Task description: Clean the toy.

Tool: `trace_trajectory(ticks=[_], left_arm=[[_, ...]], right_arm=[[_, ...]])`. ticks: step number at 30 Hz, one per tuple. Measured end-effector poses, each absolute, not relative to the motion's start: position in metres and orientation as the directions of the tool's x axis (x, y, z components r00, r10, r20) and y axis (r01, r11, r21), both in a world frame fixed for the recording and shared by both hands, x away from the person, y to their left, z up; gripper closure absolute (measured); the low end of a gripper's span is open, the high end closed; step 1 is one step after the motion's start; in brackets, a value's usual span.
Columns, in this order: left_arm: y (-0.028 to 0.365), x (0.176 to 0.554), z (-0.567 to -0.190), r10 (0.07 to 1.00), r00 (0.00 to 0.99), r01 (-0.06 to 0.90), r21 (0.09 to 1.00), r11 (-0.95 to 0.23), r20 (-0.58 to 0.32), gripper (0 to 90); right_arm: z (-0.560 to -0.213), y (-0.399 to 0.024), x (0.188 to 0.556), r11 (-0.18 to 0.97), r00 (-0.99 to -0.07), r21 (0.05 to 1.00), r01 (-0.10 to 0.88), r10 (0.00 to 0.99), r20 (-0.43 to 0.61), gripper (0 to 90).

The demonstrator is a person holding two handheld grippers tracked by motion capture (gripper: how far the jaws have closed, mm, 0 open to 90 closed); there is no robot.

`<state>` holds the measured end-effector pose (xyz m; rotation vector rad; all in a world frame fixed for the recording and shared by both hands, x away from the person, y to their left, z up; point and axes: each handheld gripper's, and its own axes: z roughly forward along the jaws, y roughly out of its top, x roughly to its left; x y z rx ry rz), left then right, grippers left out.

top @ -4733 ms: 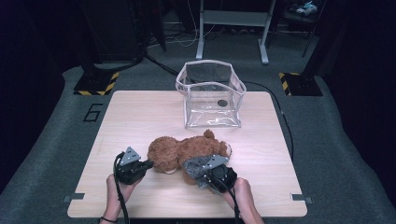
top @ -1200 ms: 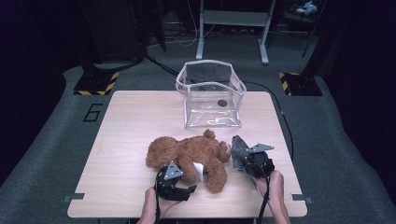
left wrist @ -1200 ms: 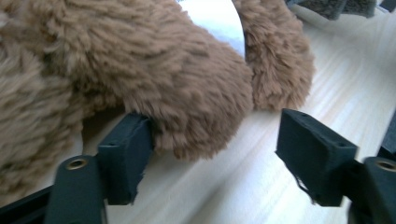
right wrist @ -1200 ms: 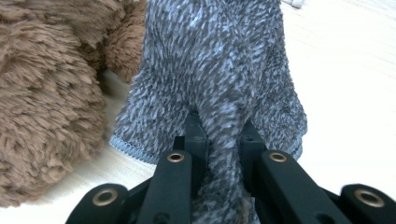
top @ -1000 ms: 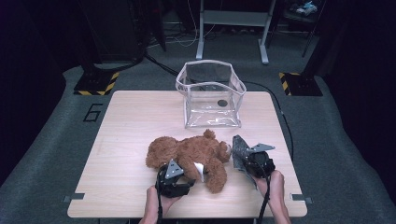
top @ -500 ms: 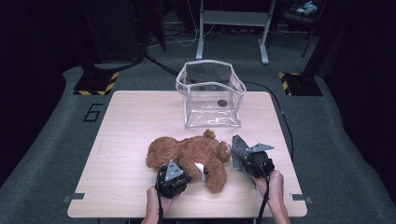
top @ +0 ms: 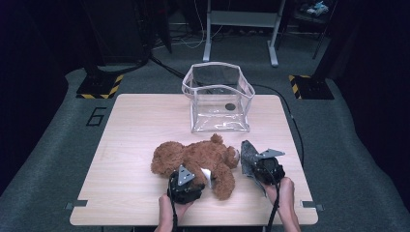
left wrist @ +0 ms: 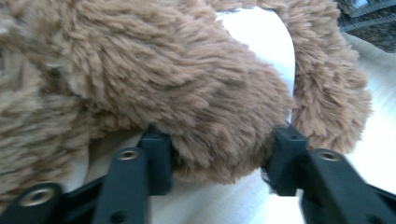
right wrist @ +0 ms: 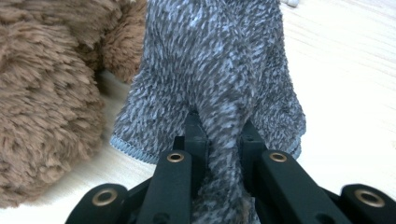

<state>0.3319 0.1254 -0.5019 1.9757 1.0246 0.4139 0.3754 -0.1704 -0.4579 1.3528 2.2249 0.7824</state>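
At the table's (top: 121, 140) near edge, your two hands come in from below, each holding a gripper. Your left gripper (top: 189, 175) sits near the middle of that edge, pushed into the brown teddy bear (top: 200, 157). In the left gripper view, its jaws stand on either side of a rounded furry limb of the bear (left wrist: 196, 102); they have just been opening, and the fur brushes both pads (left wrist: 156, 158), though you cannot tell whether they still press it. A white patch of the bear shows beyond that limb.

Toward the near right corner, your right gripper (top: 252, 162) is clamped tight on a grey speckled cloth (top: 249, 154), just beside the bear's right side. In the right gripper view, a fold of the grey cloth (right wrist: 219, 84) is bunched between the jaws, and the rest spreads out on the wood with a pale blue hem.

Farther back, the teddy bear lies across the near middle of the table. Near the far edge stands a clear plastic bag (top: 217, 99), open at the top, with a small dark disc (top: 230, 107) inside.
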Motion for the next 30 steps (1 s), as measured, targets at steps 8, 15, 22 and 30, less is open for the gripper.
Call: trace_trajectory(ticks=[8, 15, 22, 30], left_arm=[[0.129, 0.331, -0.494, 0.769, 0.637, 0.458, 0.829, -0.321, -0.054, 70.3], [0.13, 0.331, -0.478, 0.748, 0.664, 0.404, 0.847, -0.346, -0.011, 73.9], [0.133, 0.338, -0.457, 0.727, 0.686, 0.368, 0.851, -0.374, 0.023, 75.5], [0.134, 0.349, -0.431, 0.703, 0.708, 0.315, 0.859, -0.404, 0.071, 76.1]], right_arm=[[-0.456, -0.171, 0.375, 0.357, -0.426, 0.652, 0.669, 0.903, -0.057, 79.9], [-0.455, -0.172, 0.376, 0.362, -0.428, 0.657, 0.661, 0.901, -0.067, 79.8], [-0.454, -0.174, 0.376, 0.355, -0.418, 0.658, 0.665, 0.906, -0.066, 79.8], [-0.452, -0.176, 0.376, 0.349, -0.413, 0.66, 0.665, 0.908, -0.065, 79.9]])
